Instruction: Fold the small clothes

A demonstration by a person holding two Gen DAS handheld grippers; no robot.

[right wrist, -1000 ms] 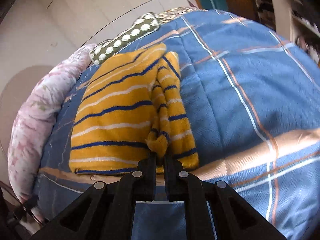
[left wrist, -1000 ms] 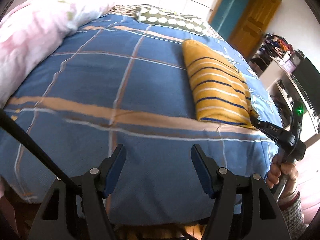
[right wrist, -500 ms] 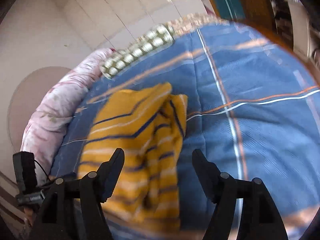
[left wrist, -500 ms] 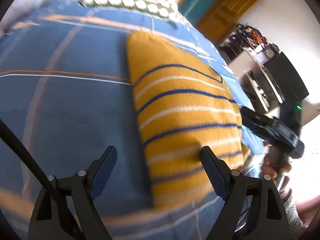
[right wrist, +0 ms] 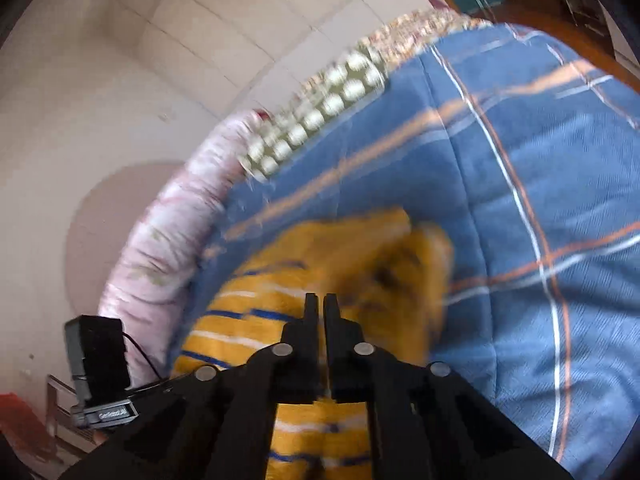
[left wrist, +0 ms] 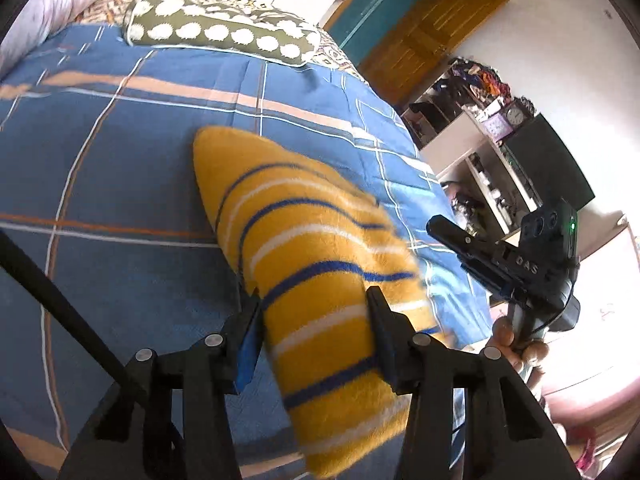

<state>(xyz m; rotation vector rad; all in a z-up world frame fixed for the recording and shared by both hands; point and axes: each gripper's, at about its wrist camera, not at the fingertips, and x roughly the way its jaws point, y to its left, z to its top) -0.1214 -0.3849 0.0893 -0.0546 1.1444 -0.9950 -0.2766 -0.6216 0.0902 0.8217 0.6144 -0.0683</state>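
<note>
A yellow garment with blue and white stripes [left wrist: 320,264] lies folded on the blue plaid bedspread [left wrist: 120,152]. My left gripper [left wrist: 316,308] is open, its jaws on either side of the garment's near end. My right gripper [right wrist: 323,304] is shut and hangs over the same garment [right wrist: 320,264], which is blurred in the right wrist view; nothing shows between its jaws. The right gripper also shows in the left wrist view [left wrist: 500,260], held beside the bed's right edge.
A green pillow with white dots [left wrist: 224,32] lies at the head of the bed. A pink floral quilt [right wrist: 160,248] lies along the far side. Shelves and a dark screen [left wrist: 544,168] stand beyond the bed's right edge.
My left gripper moved forward onto the garment's near end and its jaws narrowed. My right gripper let go of the garment's edge, opened, then shut again above it.
</note>
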